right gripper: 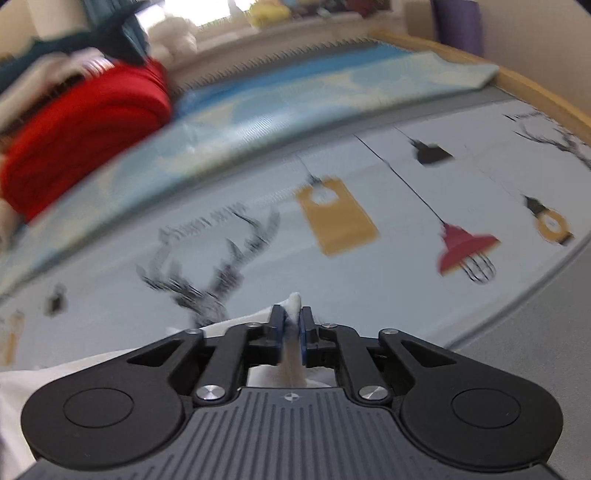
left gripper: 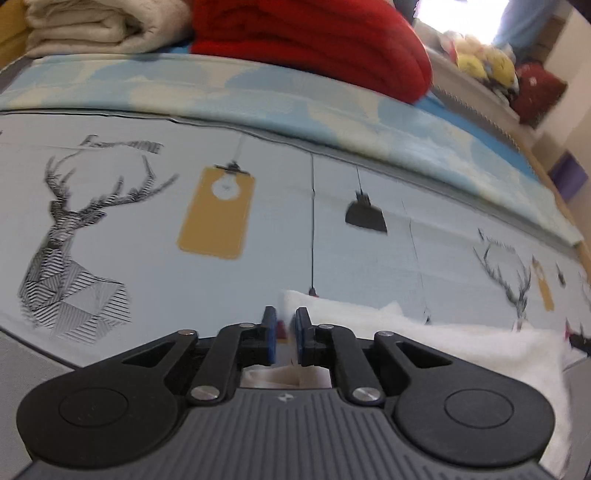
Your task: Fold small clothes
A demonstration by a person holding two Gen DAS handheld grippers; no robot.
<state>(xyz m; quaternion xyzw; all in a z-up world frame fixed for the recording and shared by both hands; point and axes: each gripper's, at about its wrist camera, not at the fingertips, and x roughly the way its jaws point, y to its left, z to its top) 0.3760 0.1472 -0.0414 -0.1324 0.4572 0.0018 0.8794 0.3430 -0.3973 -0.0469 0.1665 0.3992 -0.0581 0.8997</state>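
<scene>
A small white garment [left gripper: 461, 343] lies on the printed bed sheet, to the right of and under my left gripper [left gripper: 285, 334]. The left jaws stand a narrow gap apart over the garment's left corner, and some pale cloth shows low between them. In the right wrist view my right gripper [right gripper: 291, 332] is shut on a corner of the white garment [right gripper: 294, 301], which sticks out past the fingertips. The rest of the cloth trails to the lower left, mostly hidden under the gripper.
The sheet [left gripper: 258, 280] is pale blue with deer, lamp and tag prints. A folded red blanket [left gripper: 314, 40] and a cream blanket [left gripper: 103, 26] are stacked at the back. A light blue patterned cover [left gripper: 332, 114] lies in front of them. The wooden bed edge [right gripper: 535, 88] runs at right.
</scene>
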